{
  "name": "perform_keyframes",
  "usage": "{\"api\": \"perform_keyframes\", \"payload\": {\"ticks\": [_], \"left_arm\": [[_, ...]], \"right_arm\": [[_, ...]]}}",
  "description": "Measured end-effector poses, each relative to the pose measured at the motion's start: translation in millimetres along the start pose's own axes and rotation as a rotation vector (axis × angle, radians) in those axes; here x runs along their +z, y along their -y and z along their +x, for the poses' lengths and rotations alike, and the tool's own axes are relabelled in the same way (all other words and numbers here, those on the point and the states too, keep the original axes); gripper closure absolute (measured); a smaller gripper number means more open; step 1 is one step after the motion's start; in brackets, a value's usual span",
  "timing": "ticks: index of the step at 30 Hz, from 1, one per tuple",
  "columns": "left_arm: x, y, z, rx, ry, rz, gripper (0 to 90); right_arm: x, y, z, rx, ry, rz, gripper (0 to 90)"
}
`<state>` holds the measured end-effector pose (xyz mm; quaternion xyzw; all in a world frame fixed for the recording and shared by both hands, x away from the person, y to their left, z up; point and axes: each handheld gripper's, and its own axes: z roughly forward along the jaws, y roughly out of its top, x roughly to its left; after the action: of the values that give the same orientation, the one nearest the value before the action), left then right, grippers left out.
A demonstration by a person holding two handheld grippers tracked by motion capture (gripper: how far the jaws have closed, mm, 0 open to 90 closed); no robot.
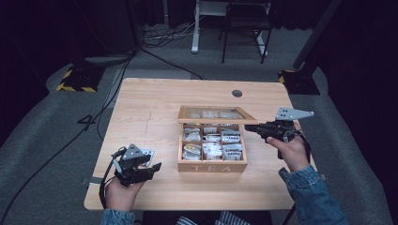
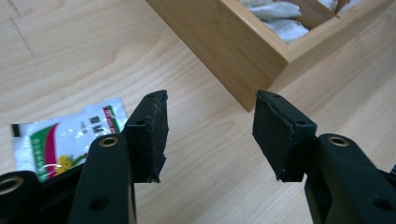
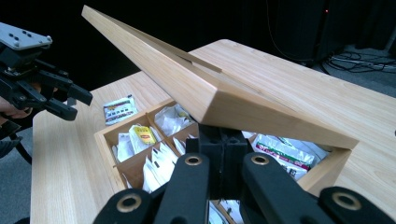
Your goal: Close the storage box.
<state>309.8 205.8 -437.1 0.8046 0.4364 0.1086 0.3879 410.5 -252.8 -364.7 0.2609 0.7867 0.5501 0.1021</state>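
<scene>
**Lid propped by right tool, left tool empty over worktop**

Left tool [image 1: 151,165] sits at the near-left of the worktop [image 1: 155,101], held in the person's left hand [image 1: 121,193]. Jaws stand apart with nothing between them; the left gripper view shows bare wood in the gap. Pads [image 2: 150,133] are frayed at the edges.

Sachet [image 2: 60,140] lies flat on the worktop just beside the left tool, on its far side. White wrapper, red and green print, yellow flower mark. It is not touched by either pad. In the right gripper view it shows as a small packet left of the box, apart from it.

Tea box [image 1: 212,165] is mid-worktop, light wood, "TEA" lettered on the near wall. Compartments are divided into a grid, each holding tea bags [image 1: 212,149], mostly white wrappers, one yellow-labelled bag in a near-left cell. The box's near-left corner appears in the left gripper view, just ahead of the open jaws.

Lid [image 3: 196,84] is raised, hinged at the far side, tilted up. It has a glazed panel, through which the high view shows more bags.

Right tool [image 3: 219,142] comes in from the right, level, held in the right hand [image 1: 294,152] with a denim sleeve [image 1: 312,192]. Jaws are fully closed, tips together under the lid's free edge and touching its underside.
</scene>
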Motion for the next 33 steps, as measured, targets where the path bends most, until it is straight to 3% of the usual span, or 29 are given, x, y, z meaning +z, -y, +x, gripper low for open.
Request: {"api": "perform_keyframes", "payload": {"ticks": [2, 16, 28, 33], "left_arm": [[7.0, 3.4, -2.9, 0.002, 0.018, 0.02, 45.9], [40.6, 16.3, -8.5, 0.015, 0.012, 0.16, 44.6], [50.0, 19.8, -10.8, 0.04, -0.005, 0.211, 43.9], [50.3, 20.9, -9.6, 0.041, -0.008, 0.204, 43.7]], "right_arm": [[-1.3, 0.5, 0.0, 0.0, -0.005, 0.016, 90.0], [-4.4, 6.1, 8.0, -0.016, -0.013, 0.105, 90.0], [-8.9, 13.9, 20.0, -0.036, -0.019, 0.161, 90.0], [-10.4, 17.1, 21.2, -0.035, -0.019, 0.172, 90.0]]}}
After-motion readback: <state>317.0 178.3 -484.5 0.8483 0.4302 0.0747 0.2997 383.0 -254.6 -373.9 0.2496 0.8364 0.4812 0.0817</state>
